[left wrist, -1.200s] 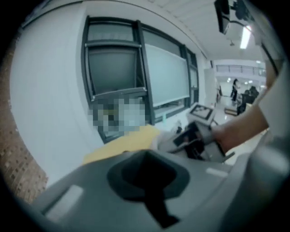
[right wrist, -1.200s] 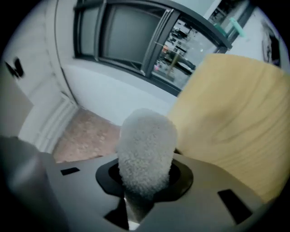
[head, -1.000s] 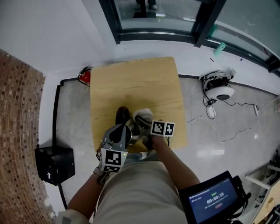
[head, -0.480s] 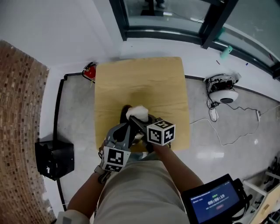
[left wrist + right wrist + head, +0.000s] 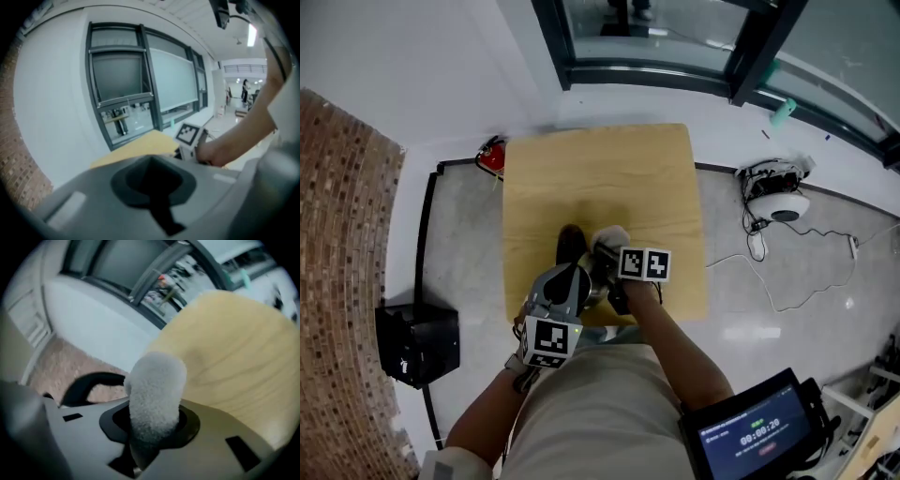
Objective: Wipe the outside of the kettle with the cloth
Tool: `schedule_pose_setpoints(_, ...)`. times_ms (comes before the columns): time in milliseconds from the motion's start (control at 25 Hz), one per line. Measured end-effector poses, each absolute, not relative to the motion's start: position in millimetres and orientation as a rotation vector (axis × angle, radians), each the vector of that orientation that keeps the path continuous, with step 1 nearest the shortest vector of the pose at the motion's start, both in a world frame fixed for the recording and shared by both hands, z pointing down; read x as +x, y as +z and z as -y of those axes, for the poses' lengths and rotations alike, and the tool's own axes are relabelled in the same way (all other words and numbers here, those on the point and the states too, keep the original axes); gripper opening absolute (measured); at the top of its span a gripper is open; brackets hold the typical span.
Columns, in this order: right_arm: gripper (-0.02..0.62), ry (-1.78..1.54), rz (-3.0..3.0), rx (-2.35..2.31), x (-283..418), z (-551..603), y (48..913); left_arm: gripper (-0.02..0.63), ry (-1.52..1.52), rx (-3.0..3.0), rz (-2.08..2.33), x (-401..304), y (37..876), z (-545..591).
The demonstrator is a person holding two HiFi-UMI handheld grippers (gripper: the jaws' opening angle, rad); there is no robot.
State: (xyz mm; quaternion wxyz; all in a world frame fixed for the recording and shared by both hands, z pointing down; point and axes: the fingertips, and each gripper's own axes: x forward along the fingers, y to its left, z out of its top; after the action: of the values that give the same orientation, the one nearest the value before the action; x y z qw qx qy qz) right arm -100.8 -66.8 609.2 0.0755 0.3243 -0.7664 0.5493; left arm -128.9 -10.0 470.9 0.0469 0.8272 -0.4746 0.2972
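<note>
A dark kettle stands near the front edge of the wooden table. Its black handle arches at the left of the right gripper view. My right gripper is shut on a white fluffy cloth, held against the kettle's right side. That cloth sticks up as a roll from the right gripper. My left gripper sits just in front of the kettle, on its left. The left gripper looks shut, with nothing showing in it, and no kettle appears in its view.
A red object lies on the floor at the table's far left corner. A black box stands on the floor at the left, beside a brick wall. A white device with cables lies to the right. A tablet screen shows at the lower right.
The right gripper swung the cloth left over the kettle's top, then back to its right side. The left gripper has stayed in place.
</note>
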Motion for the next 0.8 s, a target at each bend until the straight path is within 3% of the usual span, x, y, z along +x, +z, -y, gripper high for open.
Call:
schedule_pose_setpoints(160,0.104,1.567,2.703,0.788,-110,43,514,-0.003,0.901,2.517,1.468,-133,473,10)
schedule_pose_setpoints(360,0.104,1.798,2.216,1.063,-73,54,631,-0.003,0.891,2.523,1.407,-122,470,15)
schedule_pose_setpoints(440,0.106,1.911,2.193,0.987,-67,46,620,-0.003,0.742,2.407,1.378,-142,469,19)
schedule_pose_setpoints(600,0.106,1.826,2.087,0.701,-61,-24,611,-0.003,0.451,2.001,1.495,-232,500,32)
schedule_pose_setpoints(800,0.106,2.023,1.922,0.456,-81,-76,629,-0.013,0.18,1.683,1.326,-227,551,25)
